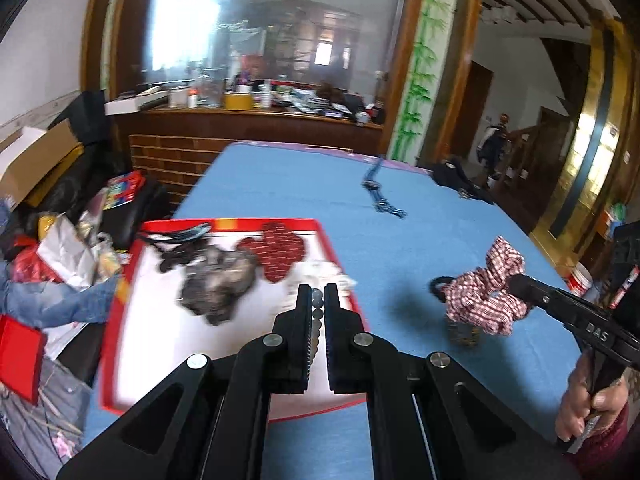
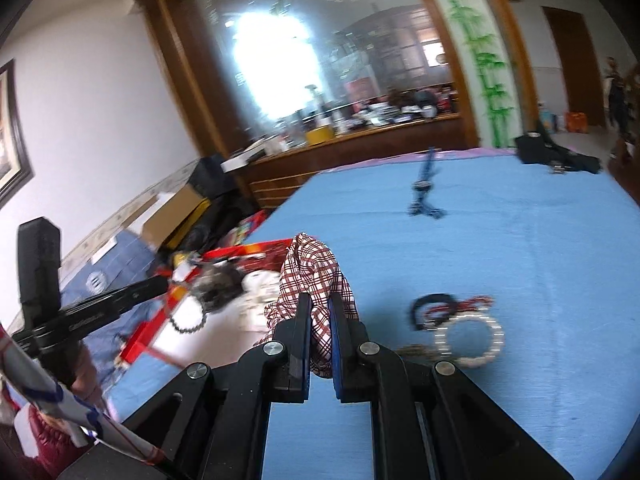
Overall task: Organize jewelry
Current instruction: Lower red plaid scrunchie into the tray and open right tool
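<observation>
Red rims a shallow white-floored tray (image 1: 340,256) that lies on the blue cloth (image 1: 304,184) covering the table; it holds a fuzzy grey-brown hair tie (image 1: 218,284), a dark red patterned piece (image 1: 280,248) beside it, and black and blue bands (image 1: 176,236) toward its far left corner, all blurred. The left gripper (image 1: 317,300) hangs over the tray's right part, its jaws clenched on a string of dark round beads (image 1: 317,320), which in the right wrist view dangles as a loop (image 2: 188,322) above the tray. The right gripper (image 2: 320,308) is clamped on a red-and-white checked scrunchie (image 2: 316,272), held up off the cloth to the right of the tray. On the bare cloth near it lie a white pearl bracelet (image 2: 470,338), a black hair band (image 2: 434,306) with a red one (image 2: 474,303) touching it, and a brownish piece (image 2: 416,350) half hidden behind the gripper. Farther back lies a blue beaded strand (image 2: 424,188), well apart from the rest.
</observation>
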